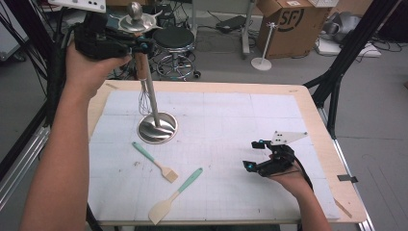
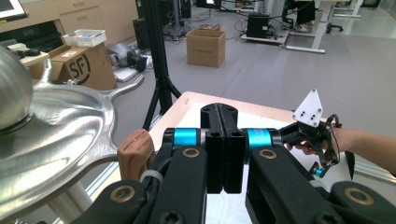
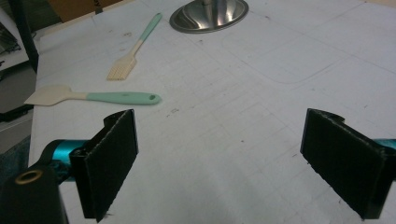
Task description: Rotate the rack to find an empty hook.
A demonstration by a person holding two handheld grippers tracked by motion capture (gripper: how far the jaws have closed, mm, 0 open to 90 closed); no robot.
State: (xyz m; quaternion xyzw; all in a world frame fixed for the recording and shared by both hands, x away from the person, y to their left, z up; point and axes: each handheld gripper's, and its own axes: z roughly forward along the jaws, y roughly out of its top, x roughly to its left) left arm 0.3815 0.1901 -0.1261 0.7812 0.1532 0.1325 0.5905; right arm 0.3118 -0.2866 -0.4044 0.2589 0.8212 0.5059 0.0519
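Whisk [image 1: 141, 67] up high, hanging by its wooden handle from the top of the stand [image 1: 157, 127]. Long axis straight up and down, wires at the bottom, close beside the pole. Not on the surface [image 1: 240, 120] at all.

Left tool [image 2: 223, 116] right there at the top, just beside the wooden handle. Jaws pressed flat together with nothing between them; handle off to their side, not gripped. Looks like a whisk hung up and let go, though hard to be sure.

Lower down, two more things flat on the surface, in front of the stand's round base: a brush [image 1: 156, 161] and a spatula [image 1: 175, 195], both with green handles. Both long axes slanted, the handles pointing away from each other. Near each other but not touching.

Right tool [image 1: 251, 154] low over the surface, well apart from them on the right, jaws wide apart and holding nothing. Bare surface between it and the spatula, so nothing in the way. Spatula probably the nearer pick for the right tool.

Beyond the surface, a stool [image 1: 173, 36] and a box [image 1: 288, 24] on the floor.
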